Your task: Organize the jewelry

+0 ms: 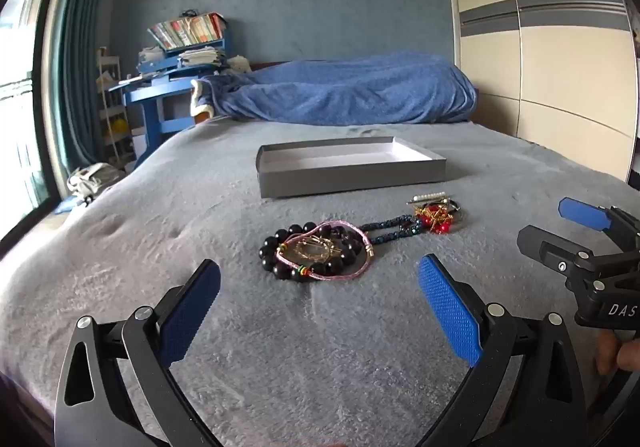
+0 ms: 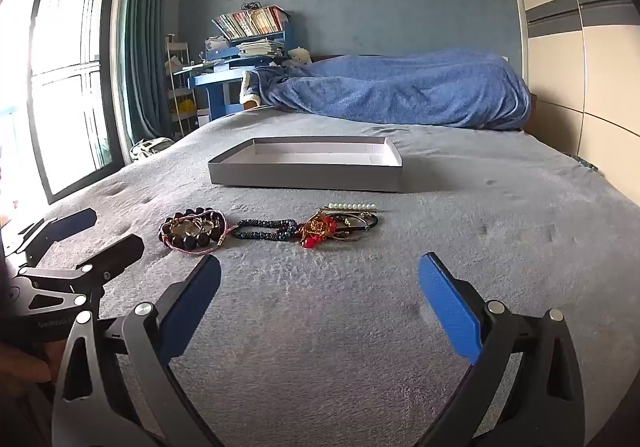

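A row of jewelry lies on the grey bed cover in front of an empty grey box. A black bead bracelet has a pink cord bracelet and gold rings on it. To its right lie a dark blue beaded strand, a red and gold piece, dark bangles and a pearl clip. My left gripper is open and empty, just short of the black bracelet. My right gripper is open and empty, nearer than the jewelry.
The bed cover spreads wide around the jewelry. A blue blanket heap lies at the far end. A blue desk with books and a window stand at the left, a wardrobe at the right.
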`<state>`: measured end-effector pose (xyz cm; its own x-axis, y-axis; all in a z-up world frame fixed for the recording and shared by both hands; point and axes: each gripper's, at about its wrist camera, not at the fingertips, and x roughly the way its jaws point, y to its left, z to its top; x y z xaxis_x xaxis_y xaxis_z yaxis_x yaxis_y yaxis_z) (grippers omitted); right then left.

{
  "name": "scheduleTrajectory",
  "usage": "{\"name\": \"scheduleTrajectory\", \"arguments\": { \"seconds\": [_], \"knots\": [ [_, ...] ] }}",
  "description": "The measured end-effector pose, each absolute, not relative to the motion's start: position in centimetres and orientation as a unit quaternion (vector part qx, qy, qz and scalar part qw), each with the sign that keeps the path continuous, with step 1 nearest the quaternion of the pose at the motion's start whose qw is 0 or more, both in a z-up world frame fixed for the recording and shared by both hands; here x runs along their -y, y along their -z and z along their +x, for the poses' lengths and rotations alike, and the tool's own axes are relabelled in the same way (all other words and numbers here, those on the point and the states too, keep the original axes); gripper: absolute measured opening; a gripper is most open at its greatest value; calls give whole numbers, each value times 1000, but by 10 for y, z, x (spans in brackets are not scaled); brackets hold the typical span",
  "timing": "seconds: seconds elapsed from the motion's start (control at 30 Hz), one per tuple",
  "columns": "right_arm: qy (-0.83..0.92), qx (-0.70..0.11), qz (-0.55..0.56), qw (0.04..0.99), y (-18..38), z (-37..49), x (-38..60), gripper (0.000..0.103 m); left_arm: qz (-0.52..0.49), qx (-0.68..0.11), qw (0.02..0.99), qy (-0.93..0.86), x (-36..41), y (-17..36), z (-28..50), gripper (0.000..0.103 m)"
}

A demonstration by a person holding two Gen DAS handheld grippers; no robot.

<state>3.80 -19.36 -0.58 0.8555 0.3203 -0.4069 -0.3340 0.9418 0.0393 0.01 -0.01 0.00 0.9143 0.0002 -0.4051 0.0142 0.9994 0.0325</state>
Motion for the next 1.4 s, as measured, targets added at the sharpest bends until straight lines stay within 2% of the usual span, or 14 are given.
{"name": "scheduleTrajectory", "arguments": {
  "seconds": [1.4],
  "knots": [
    [-168,-213,-16,962,11,43,192,98,10,-215,977,2,-2,9,5,98]
  ]
}}
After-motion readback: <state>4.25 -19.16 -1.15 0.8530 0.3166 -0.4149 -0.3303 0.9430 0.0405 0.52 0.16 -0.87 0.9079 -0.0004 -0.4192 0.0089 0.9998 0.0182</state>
